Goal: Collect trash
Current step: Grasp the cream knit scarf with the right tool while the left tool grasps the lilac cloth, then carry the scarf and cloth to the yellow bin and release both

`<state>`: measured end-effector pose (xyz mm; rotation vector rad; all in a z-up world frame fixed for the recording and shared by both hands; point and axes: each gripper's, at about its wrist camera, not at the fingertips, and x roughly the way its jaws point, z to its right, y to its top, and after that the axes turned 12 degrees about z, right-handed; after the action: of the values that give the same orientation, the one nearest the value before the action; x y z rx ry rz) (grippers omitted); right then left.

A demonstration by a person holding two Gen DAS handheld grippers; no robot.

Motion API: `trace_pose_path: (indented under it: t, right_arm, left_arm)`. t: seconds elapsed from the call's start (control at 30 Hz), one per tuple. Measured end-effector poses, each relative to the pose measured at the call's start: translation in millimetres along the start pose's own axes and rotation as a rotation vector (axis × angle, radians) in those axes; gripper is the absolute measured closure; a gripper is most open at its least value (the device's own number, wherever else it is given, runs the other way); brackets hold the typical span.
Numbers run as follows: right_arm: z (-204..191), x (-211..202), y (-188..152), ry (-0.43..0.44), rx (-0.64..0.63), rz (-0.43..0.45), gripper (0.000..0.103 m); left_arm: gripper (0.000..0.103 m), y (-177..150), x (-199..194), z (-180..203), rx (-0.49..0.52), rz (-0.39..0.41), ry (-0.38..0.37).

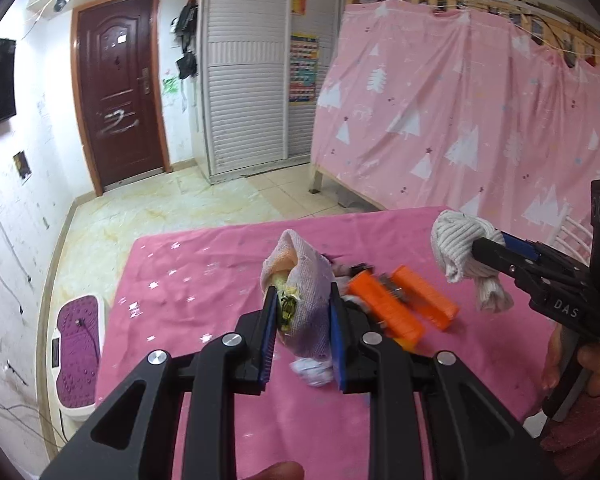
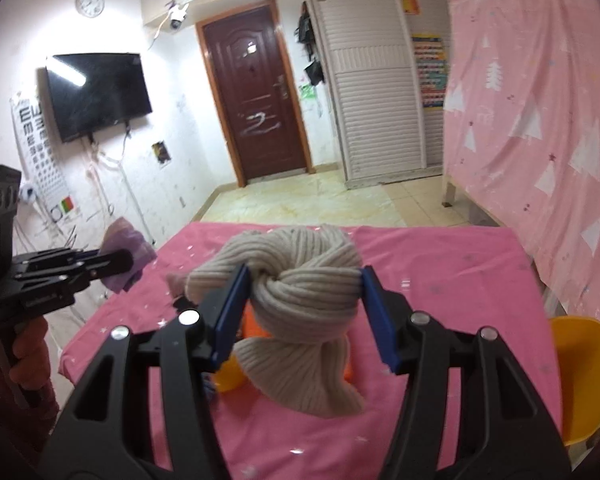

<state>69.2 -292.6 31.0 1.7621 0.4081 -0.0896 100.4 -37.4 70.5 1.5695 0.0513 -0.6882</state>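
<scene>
While both grippers hang above the pink table (image 1: 204, 280), each has a cloth bundle clamped between its blue pads. The left gripper (image 1: 303, 320) is closed on a pale purple towel (image 1: 308, 292) with an orange lining, rolled around something yellow and dark that cannot be made out; a crumpled white scrap (image 1: 314, 372) shows at its lower end. That towel is held off the table, near its middle. The right gripper (image 2: 304, 300) is closed on a knotted beige ribbed cloth (image 2: 300, 292), also lifted clear of the table, over the right part of it. Two orange blocks (image 1: 404, 304) lie side by side on the table, between the two bundles and below them, slightly blurred. A yellow chair (image 2: 584, 376) stands just beside the table's right edge. Left of the table, on the floor, sits a purple-topped platform (image 1: 78, 348).
</scene>
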Motion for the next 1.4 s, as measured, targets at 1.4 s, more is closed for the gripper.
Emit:
trace_pose_path:
  t: [1.4]
  right_arm:
    - [303, -82, -67, -0.568, 0.361, 0.022, 0.045]
  left_arm:
    - [0.086, 28, 171, 369, 0.143, -0.254, -0.39]
